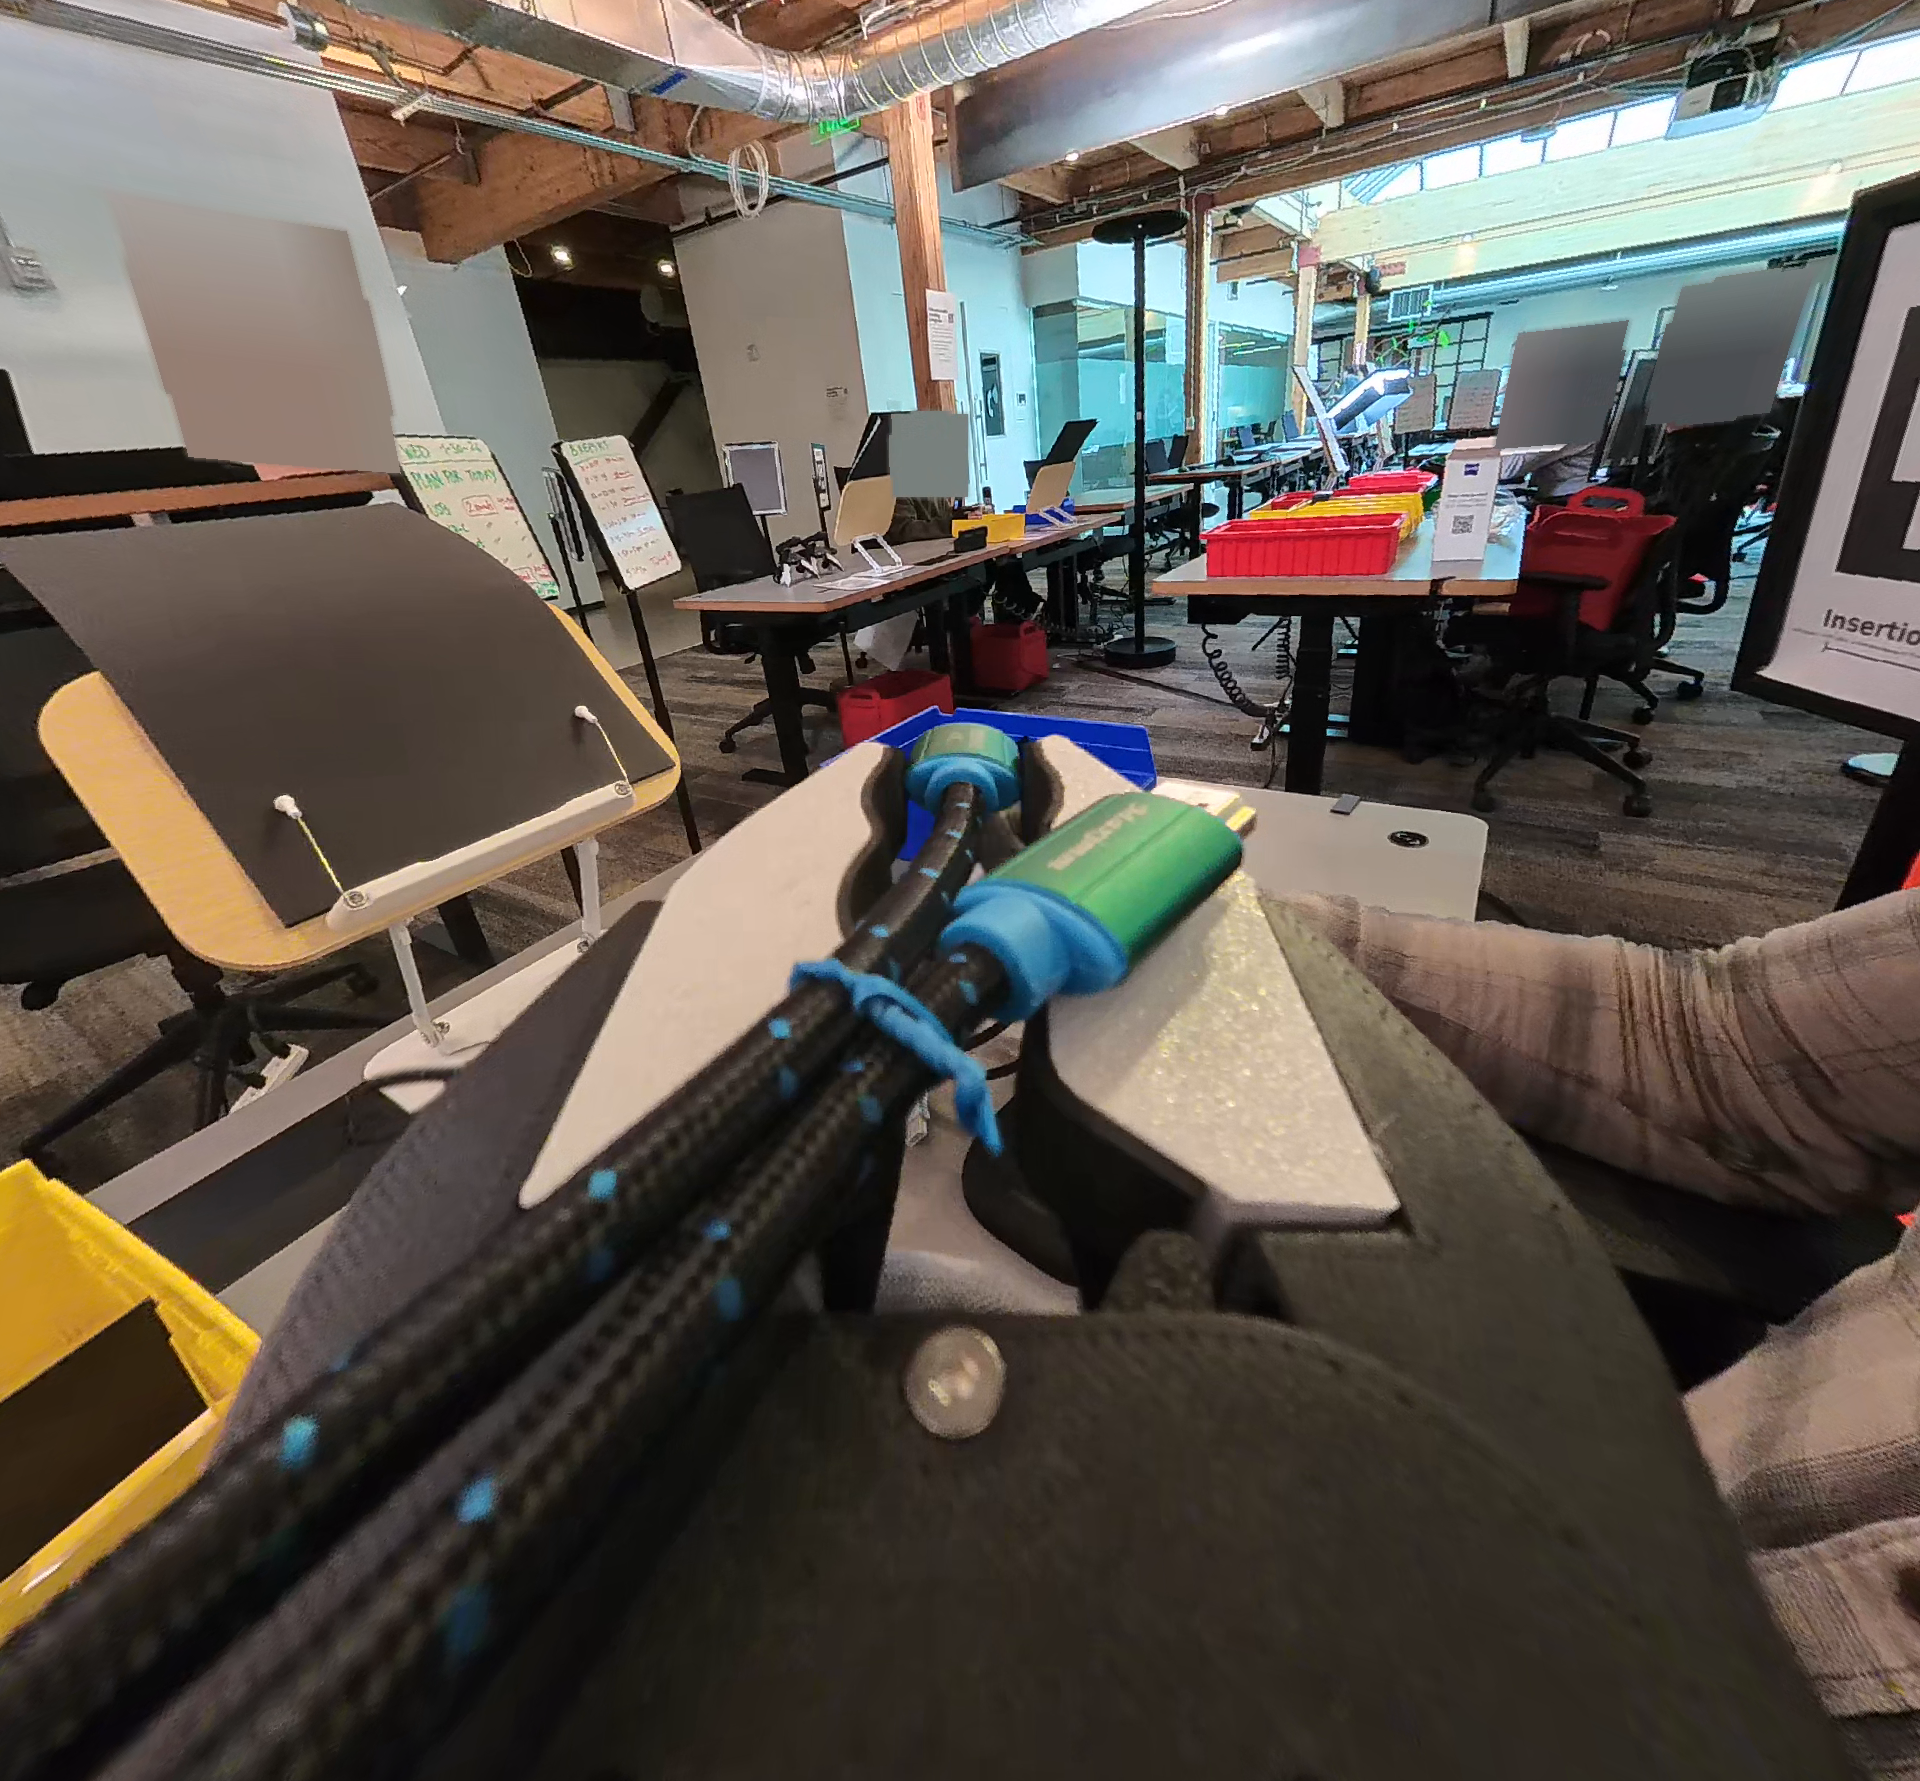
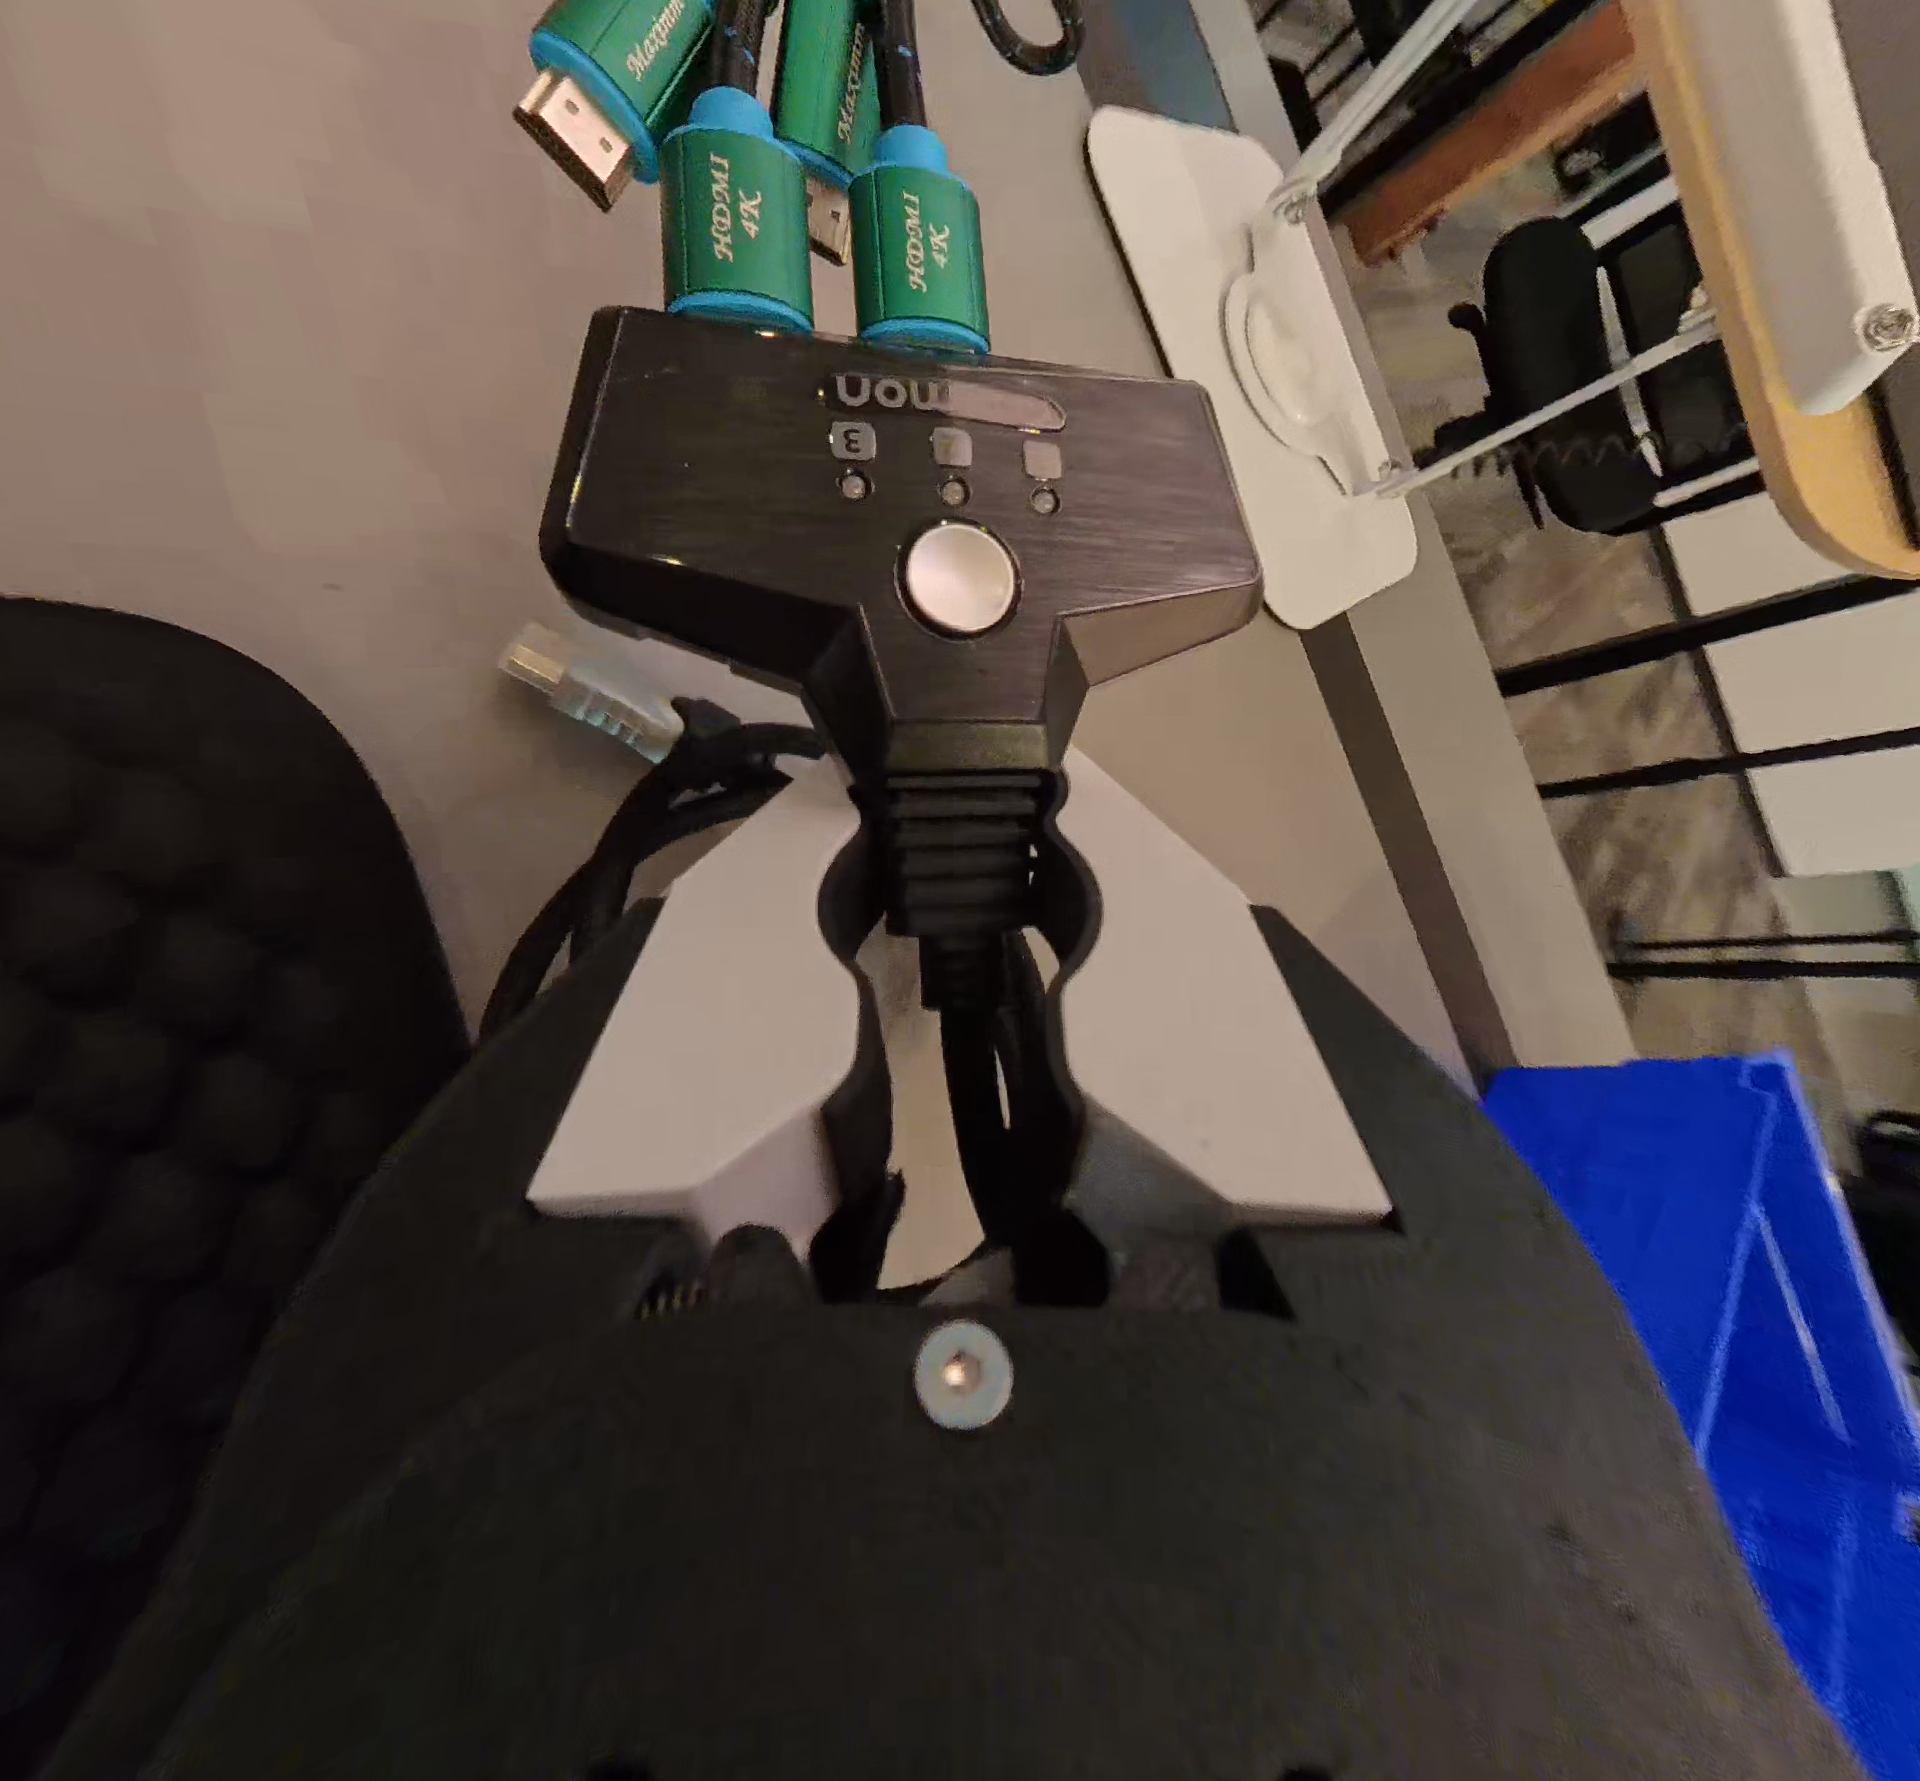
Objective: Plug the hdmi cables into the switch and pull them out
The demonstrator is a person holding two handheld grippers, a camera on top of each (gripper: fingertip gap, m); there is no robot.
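Braided HDMI cables, stiff and springy, lie over the left gripper, clamped on one plug; right gripper pinches the switch by its ribbed collar

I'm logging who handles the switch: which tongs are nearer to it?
Right. The right tongs grip the switch by its cable collar; the left tongs hold a green HDMI plug, no switch in that view.

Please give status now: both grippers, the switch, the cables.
Right gripper shut on black HDMI switch neck. Two green plugs seated; two hang loose. Left gripper shut on braided cable.
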